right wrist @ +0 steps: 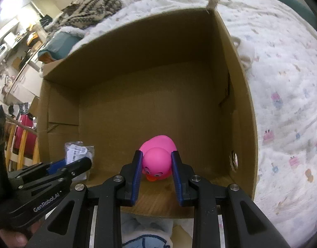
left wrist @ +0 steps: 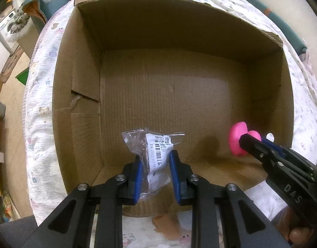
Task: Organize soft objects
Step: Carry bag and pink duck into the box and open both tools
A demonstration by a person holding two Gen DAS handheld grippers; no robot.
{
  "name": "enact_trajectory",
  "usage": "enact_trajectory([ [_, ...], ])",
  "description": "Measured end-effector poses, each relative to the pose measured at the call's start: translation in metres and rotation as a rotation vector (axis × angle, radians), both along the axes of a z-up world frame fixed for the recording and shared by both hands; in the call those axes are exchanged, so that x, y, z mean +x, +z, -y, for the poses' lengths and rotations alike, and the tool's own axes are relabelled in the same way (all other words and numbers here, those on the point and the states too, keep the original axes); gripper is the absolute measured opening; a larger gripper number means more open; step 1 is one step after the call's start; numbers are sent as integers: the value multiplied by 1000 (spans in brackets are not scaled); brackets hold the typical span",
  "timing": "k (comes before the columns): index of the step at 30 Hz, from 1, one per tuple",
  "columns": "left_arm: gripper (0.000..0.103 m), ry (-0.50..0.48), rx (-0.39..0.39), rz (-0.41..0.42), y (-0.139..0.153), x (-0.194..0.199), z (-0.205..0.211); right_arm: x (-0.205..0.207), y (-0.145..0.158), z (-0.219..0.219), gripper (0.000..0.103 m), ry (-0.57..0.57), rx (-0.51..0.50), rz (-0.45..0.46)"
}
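Note:
An open cardboard box (left wrist: 79, 66) stands on a bed, also in the right wrist view (right wrist: 239, 95). My left gripper (left wrist: 156, 157) is shut on a clear plastic packet (left wrist: 156, 144) with a white barcode label, held over the box's near edge. My right gripper (right wrist: 156, 155) is shut on a pink rubber duck (right wrist: 157, 159), held inside the box near its front wall. In the left wrist view the right gripper (left wrist: 253, 142) and the duck (left wrist: 237, 136) show at the right. In the right wrist view the left gripper (right wrist: 75, 161) and the packet (right wrist: 77, 150) show at the left.
The box floor (left wrist: 168, 95) is bare cardboard. A white patterned bedspread (right wrist: 286, 82) surrounds the box. A grey knitted blanket (right wrist: 92, 8) and a teal cushion (right wrist: 61, 43) lie beyond it. Chairs (right wrist: 24, 142) stand at the left. A blue-white cloth (right wrist: 146, 235) lies under my right gripper.

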State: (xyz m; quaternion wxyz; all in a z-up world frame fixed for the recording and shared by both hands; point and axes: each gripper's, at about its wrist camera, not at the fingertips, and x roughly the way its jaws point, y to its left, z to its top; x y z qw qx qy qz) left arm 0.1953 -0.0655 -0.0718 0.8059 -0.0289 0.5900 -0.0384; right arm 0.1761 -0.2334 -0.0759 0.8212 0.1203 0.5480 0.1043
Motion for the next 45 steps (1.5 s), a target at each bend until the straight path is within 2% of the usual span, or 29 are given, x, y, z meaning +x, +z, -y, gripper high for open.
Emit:
enact_trajectory([
  [3,22,-7,25,3,-3,3,5,2,-6,-1,29,3,2,-21],
  [15,22,3,25,11,0,-4,16,6,-7,-2,29,2,7,-36],
  [29,25,0,21,18,5,-6,-2,3,-4,2,29,0,36,-28],
  [32,31,-3,13,18,6,-6,-2,3,-2,2,29,3,53,-20],
  [34,46,-2,11,20,7,-6,-2,2,2,2,30,3,58,-2],
  [36,52,2,18,34,9,-7,-2,1,8,2,31,7,51,18],
  [37,53,5,23,44,11,-8,-3,0,13,1,32,2,24,34],
  [38,56,4,25,50,12,-9,-2,-1,18,1,40,1,8,55],
  [39,61,3,24,53,14,-9,-2,-2,24,2,62,2,3,77],
  [40,63,6,23,57,15,-10,-3,-3,31,4,71,-5,1,101],
  [41,63,9,23,63,16,-11,-4,-5,36,6,75,-17,-3,125],
  [45,63,32,21,93,24,-13,-9,-6,46,12,75,-27,2,150],
])
